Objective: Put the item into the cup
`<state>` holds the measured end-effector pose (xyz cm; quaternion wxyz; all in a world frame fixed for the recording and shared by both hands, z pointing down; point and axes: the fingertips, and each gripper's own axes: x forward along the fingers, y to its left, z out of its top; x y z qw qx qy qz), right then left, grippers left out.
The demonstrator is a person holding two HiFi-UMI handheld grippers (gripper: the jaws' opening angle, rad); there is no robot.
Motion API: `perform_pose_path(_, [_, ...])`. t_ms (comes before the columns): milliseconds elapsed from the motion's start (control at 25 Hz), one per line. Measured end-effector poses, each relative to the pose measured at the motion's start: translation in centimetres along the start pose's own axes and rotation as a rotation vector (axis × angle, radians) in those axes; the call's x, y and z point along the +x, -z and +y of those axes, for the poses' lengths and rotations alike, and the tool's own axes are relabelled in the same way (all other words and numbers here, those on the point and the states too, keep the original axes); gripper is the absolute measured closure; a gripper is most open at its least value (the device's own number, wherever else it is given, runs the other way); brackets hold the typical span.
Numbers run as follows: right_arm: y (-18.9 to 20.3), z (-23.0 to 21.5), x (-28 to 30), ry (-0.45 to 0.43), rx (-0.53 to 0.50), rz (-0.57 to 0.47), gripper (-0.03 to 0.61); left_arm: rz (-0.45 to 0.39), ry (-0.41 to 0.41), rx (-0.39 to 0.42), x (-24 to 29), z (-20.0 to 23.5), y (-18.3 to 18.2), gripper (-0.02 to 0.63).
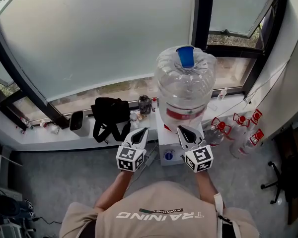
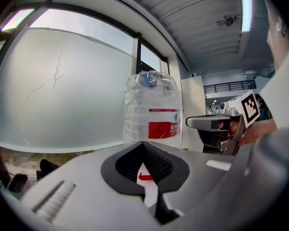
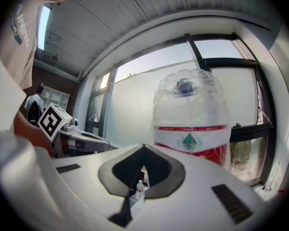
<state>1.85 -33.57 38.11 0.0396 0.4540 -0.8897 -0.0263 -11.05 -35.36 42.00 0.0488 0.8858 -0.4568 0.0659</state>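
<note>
- A grey tub (image 1: 79, 123) stands at the left of the window sill (image 1: 49, 135), with a black bag (image 1: 109, 114) just beside it.
- Small bottles (image 1: 145, 104) stand on the sill between the bag and the dispenser. Which one is the task's item cannot be told, and no view shows clearly which thing is the cup.
- The left claw (image 1: 140, 133) (image 2: 143, 143) hovers in front of the sill, pointing at the dispenser. Its jaws meet at the tips and grip nothing; only a red tap (image 2: 144, 177) shows through the slit below them.
- The white dispenser (image 1: 170, 150) stands between the two claws and carries a big clear jug (image 1: 185, 88) (image 2: 151, 109) (image 3: 191, 124) with a red label and a blue cap (image 1: 186, 56).
- The right claw (image 1: 184, 130) (image 3: 143, 148) is level with the left one, near the dispenser's right side. Its jaws are also closed tip to tip and hold nothing; one small white bottle (image 3: 139, 186) shows far off through the slit.
- Empty jugs (image 1: 241, 133) with red caps lie on the floor at the right.
</note>
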Motion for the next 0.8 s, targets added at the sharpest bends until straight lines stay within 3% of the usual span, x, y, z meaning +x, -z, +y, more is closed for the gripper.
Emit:
perform_pose_path(360, [1.3,-0.6,-0.6,0.024,0.015,0.027,0.568,0.009,0.021,0.014,0.1,-0.7,0.6,0.606])
perform_pose_path(800, [3.1,0.3,0.0,-0.007,0.000,0.056,0.568,0.028,-0.020,-0.008,-1.7,0.7,2.3,0.606])
